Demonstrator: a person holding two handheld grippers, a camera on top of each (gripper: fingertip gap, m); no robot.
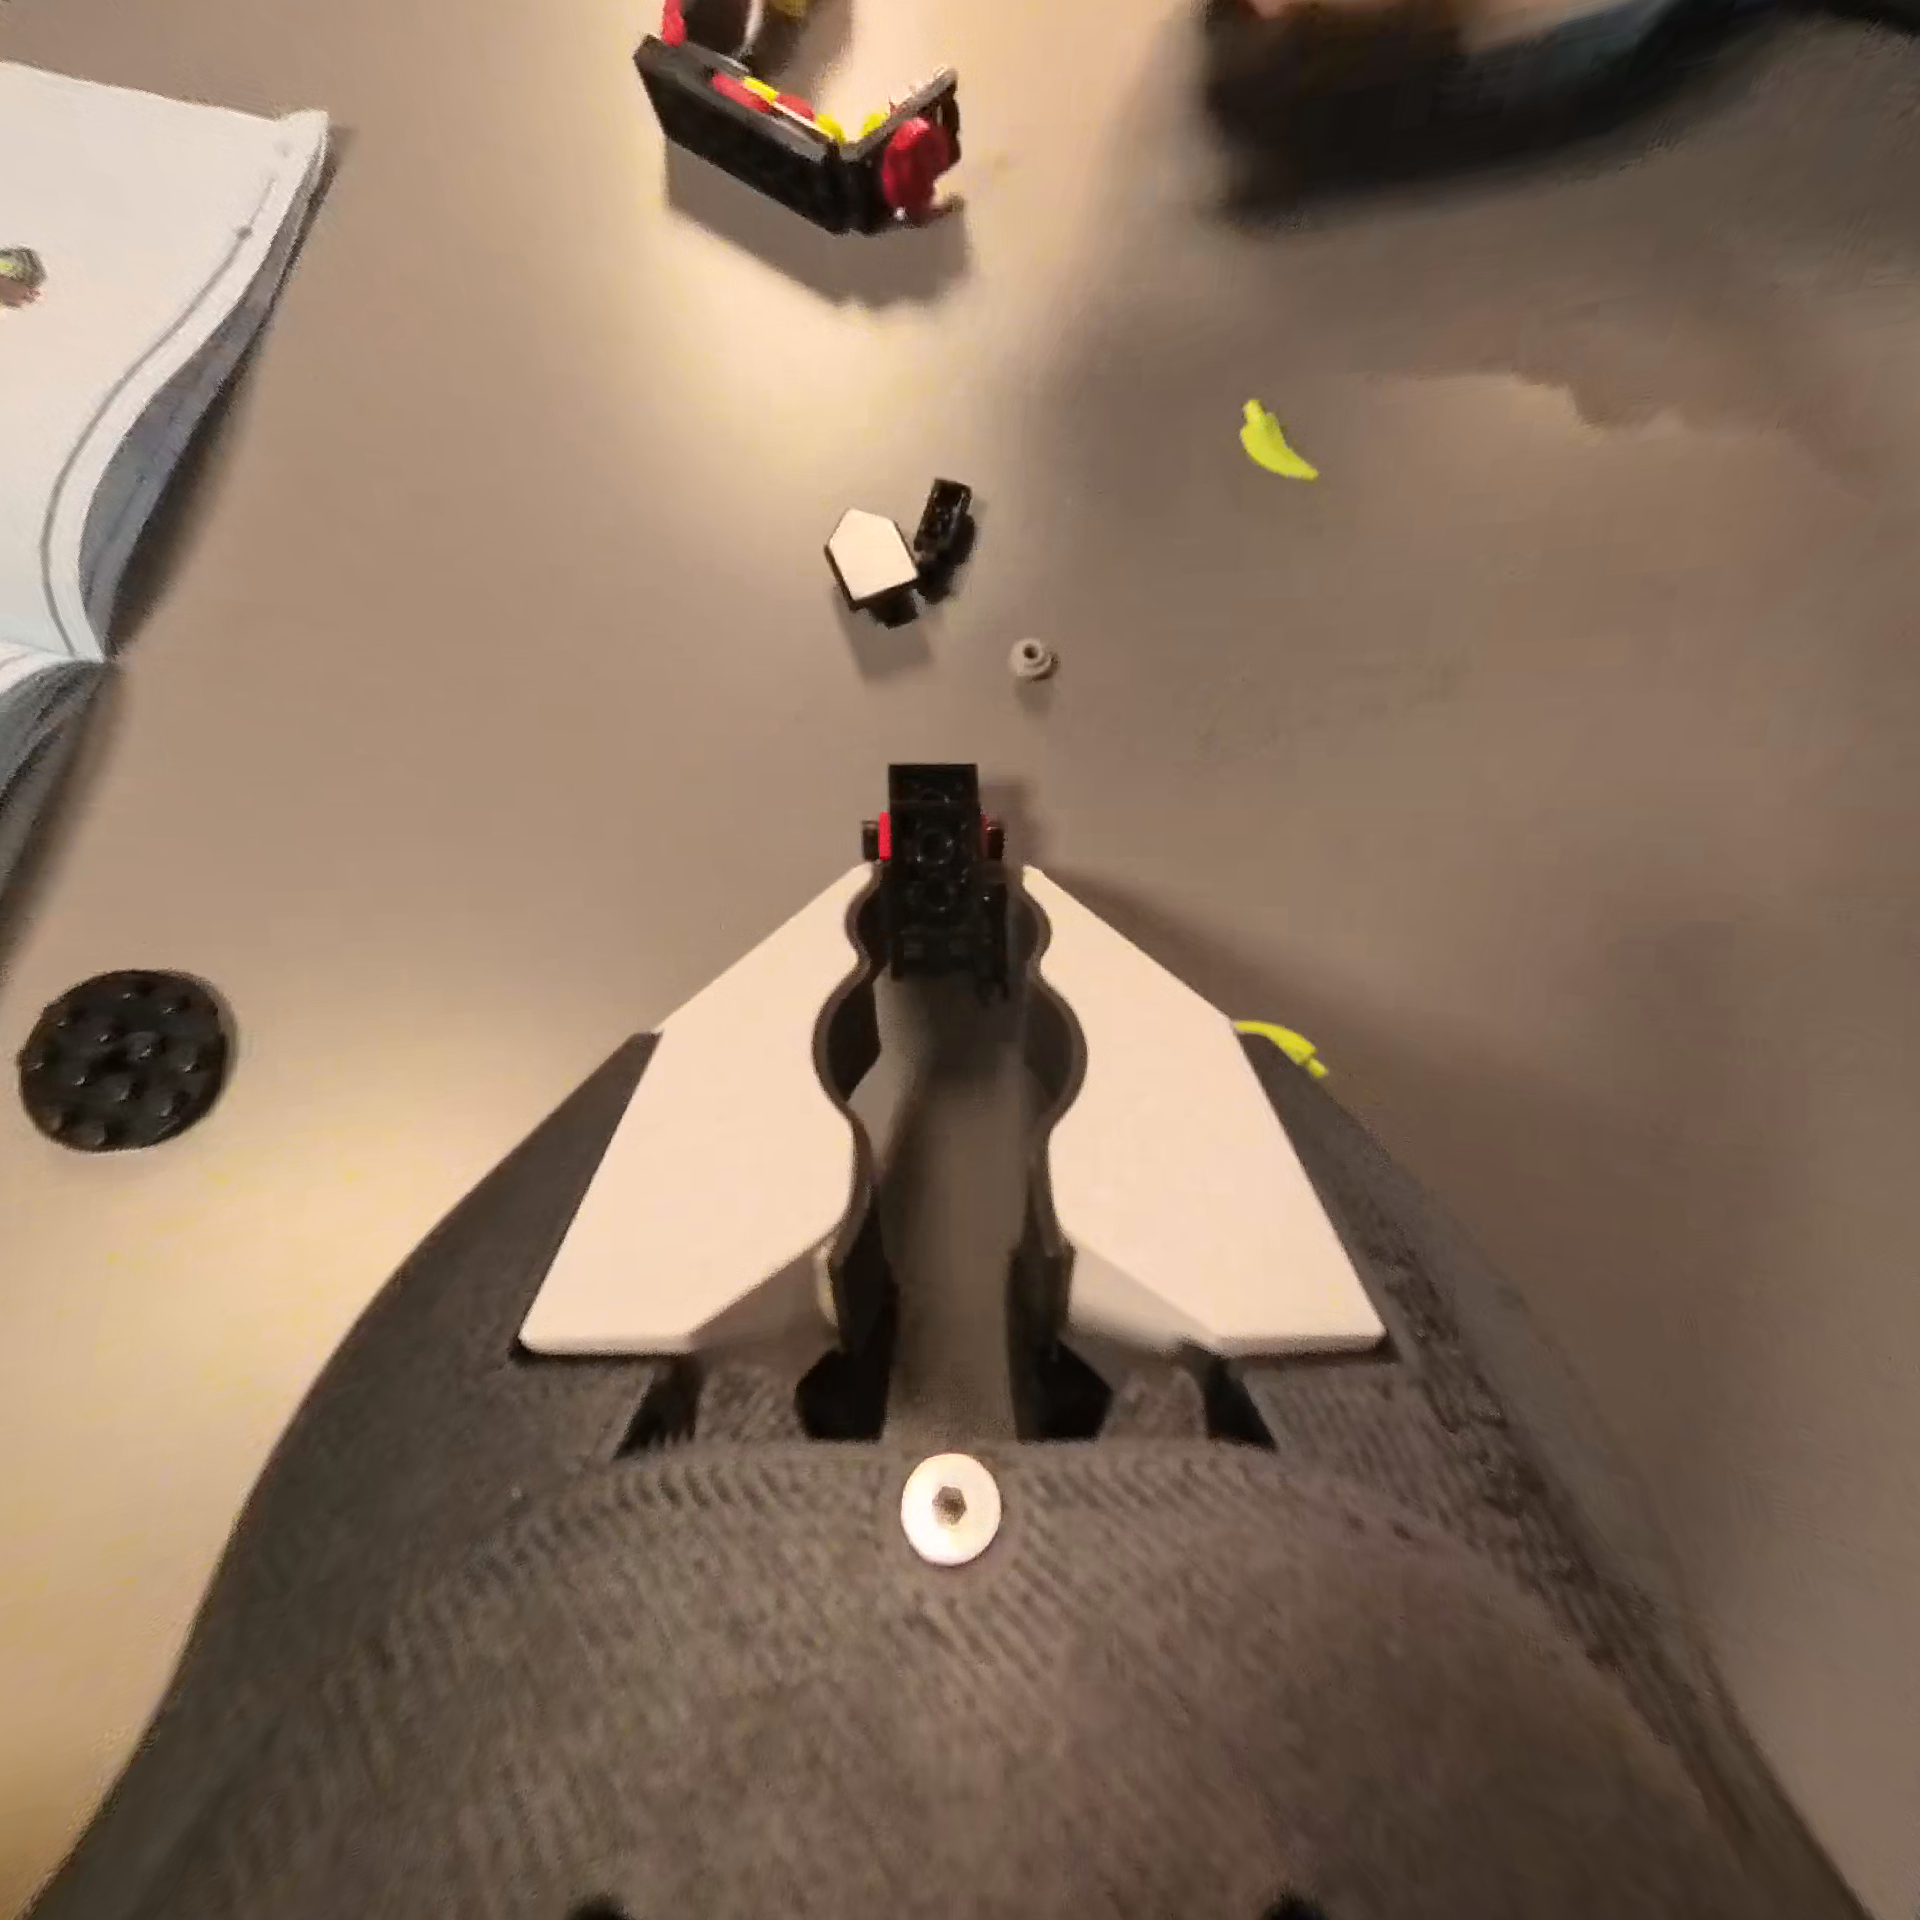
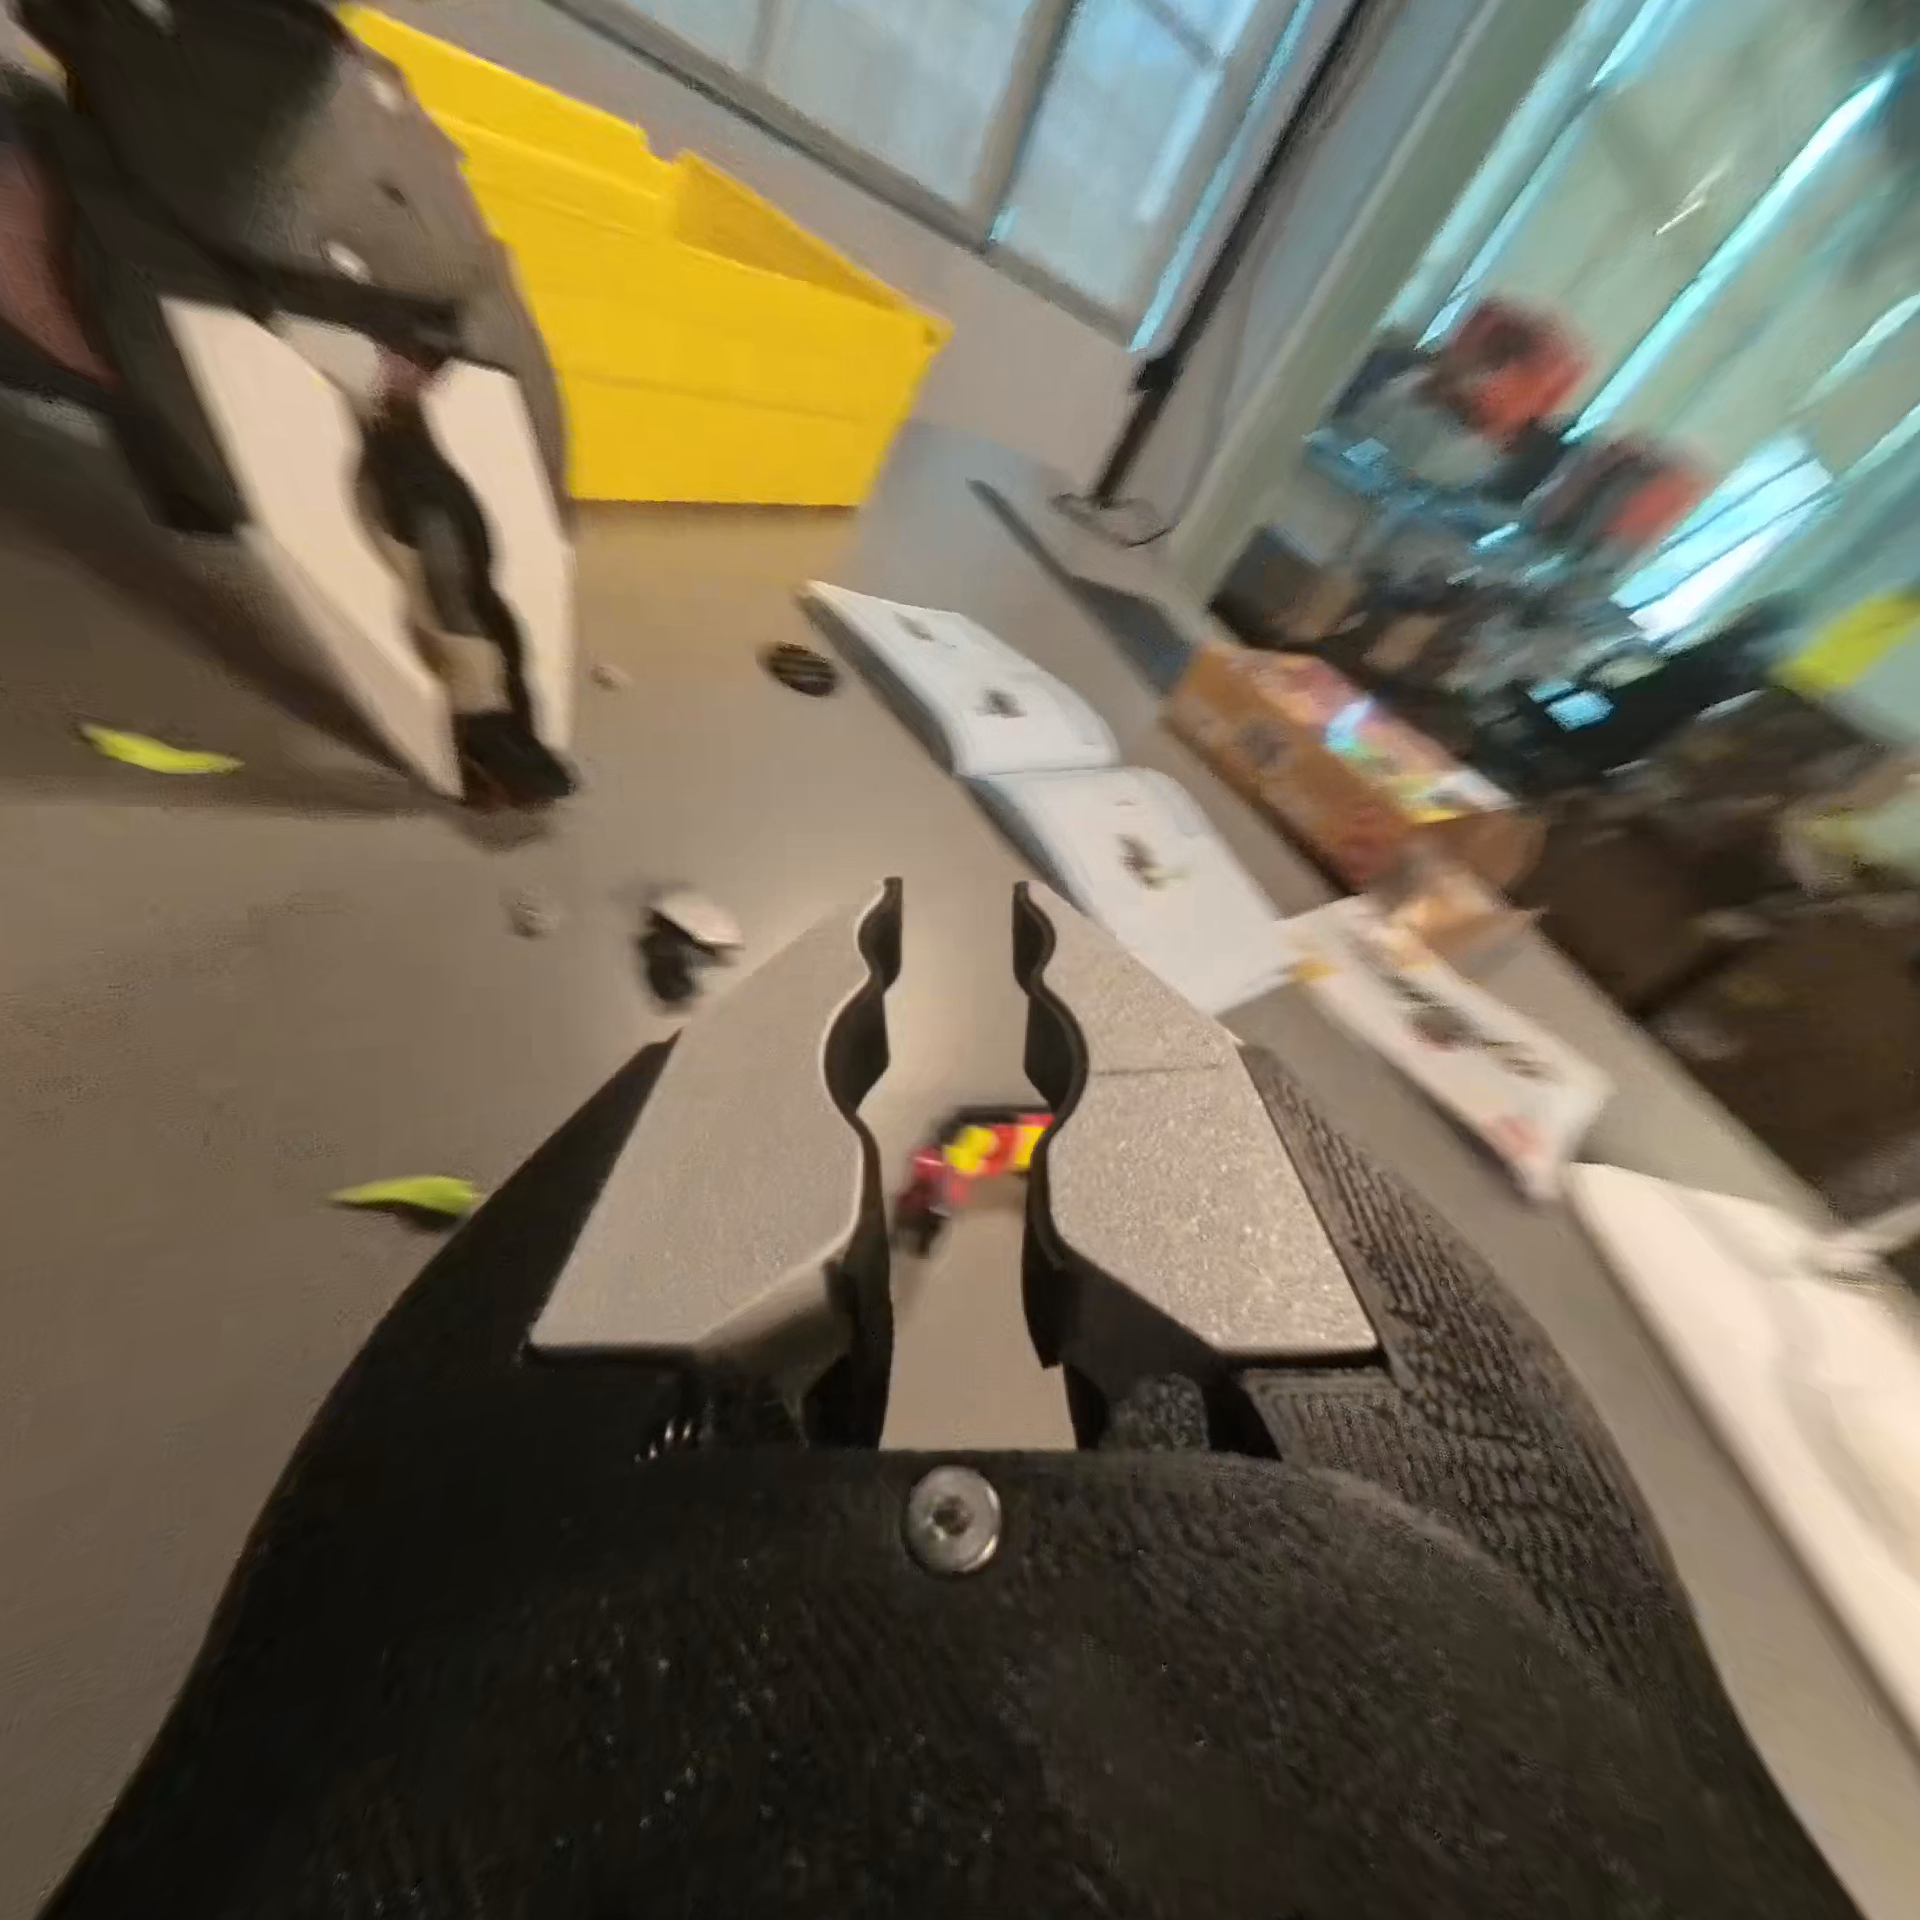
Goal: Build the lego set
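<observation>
Left wrist view: the left gripper (image 1: pixel 940 883) is clamped on a small black lego assembly (image 1: pixel 938 873) with red bits at its sides, held at the fingertips above a tan table (image 1: pixel 520 727). Just ahead on the table lie a white-topped piece (image 1: pixel 871 556) touching a small black piece (image 1: pixel 943 525), with a tiny grey round stud (image 1: pixel 1032 659) near them. A lime-green curved piece (image 1: pixel 1276 442) lies off to the right, and a second lime-green piece (image 1: pixel 1283 1042) peeks out beside the right finger. At the far edge sits a partly built black frame (image 1: pixel 800 145) carrying red and yellow-green parts. A black round studded plate (image 1: pixel 127 1060) rests at the left, below an open instruction booklet (image 1: pixel 135 343).

Right wrist view: the frame is heavily blurred. The right gripper (image 2: pixel 953 904) hovers over the table with its fingers apart and nothing between the tips; through the gap, lower down, a red and yellow lego piece (image 2: pixel 982 1148) shows on the table. At upper left the left gripper (image 2: pixel 509 748) points down, a dark piece (image 2: pixel 514 764) at its tips. A yellow bin (image 2: pixel 717 343) stands behind it. Instruction booklets (image 2: pixel 1039 758) lie open to the right, beside a colourful box (image 2: pixel 1330 769). A lime-green piece (image 2: pixel 410 1195) lies near the left finger, another (image 2: pixel 156 750) farther left.
</observation>
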